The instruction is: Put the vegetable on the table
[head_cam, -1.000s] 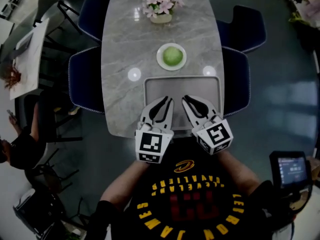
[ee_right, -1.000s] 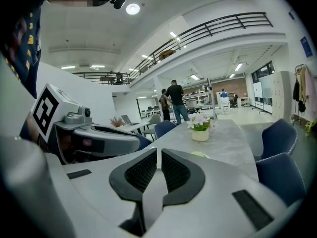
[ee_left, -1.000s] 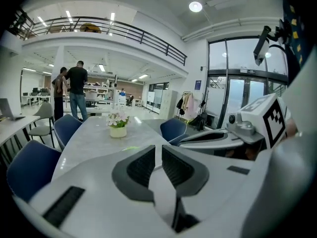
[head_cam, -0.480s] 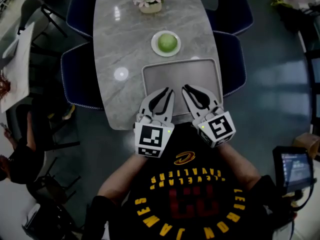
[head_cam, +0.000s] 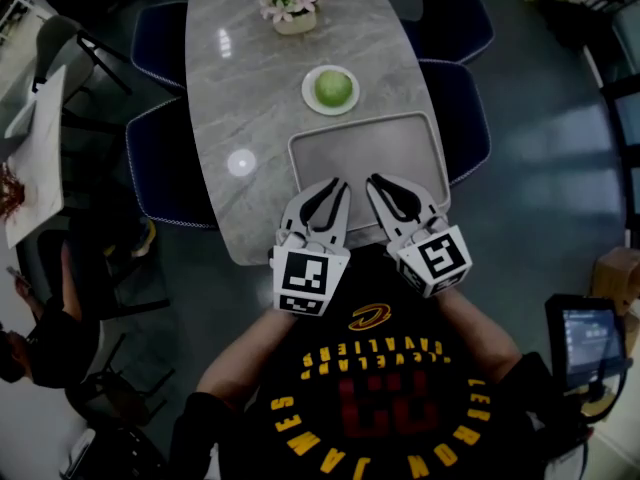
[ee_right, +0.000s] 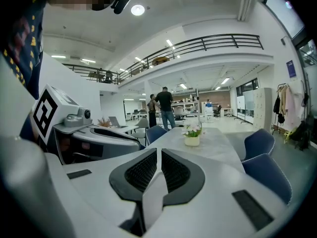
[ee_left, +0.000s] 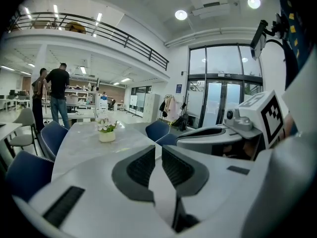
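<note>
The round green vegetable (head_cam: pixel 333 88) sits on a white plate (head_cam: pixel 310 98) on the bench (head_cam: pixel 250 68), just past the gray tray (head_cam: pixel 400 143). The left tool (head_cam: pixel 338 184) and the right tool (head_cam: pixel 374 182) are both pressed together and hold nothing. The job looks done.

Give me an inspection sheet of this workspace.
Surface: grey marble table, bare grey tray at its near end.
Job's things: green vegetable on a white plate beyond the tray.
Clutter: flower pot at the far end.
Tongs: left tongs and right tongs over the tray's near edge, both shut, empty.
Cables: nothing seen on the table.
Surroundings: blue chairs along both sides; a screen at the person's right.
</note>
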Available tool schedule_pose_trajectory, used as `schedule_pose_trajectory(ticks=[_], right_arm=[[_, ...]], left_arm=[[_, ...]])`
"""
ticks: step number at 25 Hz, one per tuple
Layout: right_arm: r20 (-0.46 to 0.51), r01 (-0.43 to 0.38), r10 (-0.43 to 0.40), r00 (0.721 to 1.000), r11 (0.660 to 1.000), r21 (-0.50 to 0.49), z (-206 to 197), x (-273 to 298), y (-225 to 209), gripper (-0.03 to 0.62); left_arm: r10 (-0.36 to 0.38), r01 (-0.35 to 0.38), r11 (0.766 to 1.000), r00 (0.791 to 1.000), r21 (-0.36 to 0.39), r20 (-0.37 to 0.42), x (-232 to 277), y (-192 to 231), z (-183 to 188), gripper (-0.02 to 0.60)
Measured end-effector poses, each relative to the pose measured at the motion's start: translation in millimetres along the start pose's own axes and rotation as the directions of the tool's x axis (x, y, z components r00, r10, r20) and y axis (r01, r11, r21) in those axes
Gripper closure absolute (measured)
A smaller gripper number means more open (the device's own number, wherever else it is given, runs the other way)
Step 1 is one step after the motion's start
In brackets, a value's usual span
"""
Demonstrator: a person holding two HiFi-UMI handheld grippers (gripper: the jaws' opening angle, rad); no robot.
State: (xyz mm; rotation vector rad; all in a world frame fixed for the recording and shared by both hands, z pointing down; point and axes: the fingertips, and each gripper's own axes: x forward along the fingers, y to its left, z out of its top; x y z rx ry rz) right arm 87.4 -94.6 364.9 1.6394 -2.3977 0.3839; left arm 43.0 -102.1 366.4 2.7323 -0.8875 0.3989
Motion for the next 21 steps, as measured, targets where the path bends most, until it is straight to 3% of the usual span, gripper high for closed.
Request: schedule_pose_trajectory(ticks=[10, 15, 21], right_arm=[[0.004, 0.008, -0.008, 1.0, 0.998, -0.058, -2.7, 7.0, 14.7, 0.559], [0.002, -0.053, 0.053, 0.999, 0.996, -0.078, -5.3, 35.3, 37.0, 0.559], [0.009, -0.018, 0.019, 1.0, 0.997, -0.07, 4.2, -0.9, 25.1, 0.559]], left_arm=[[-0.006, 0.006, 1.0, 1.0, 0.015, 0.017, -12.2, 14.4, -3.8, 0.537], [0.063, -0.063, 0.998, 0.998, 0.02, 0.017, -26.8, 46.8, -14.1, 0.537], [0.026, -0.026, 1.0, 1.0, 0.008, 0.003, -21.1, 8.5, -0.7, 0.537]])
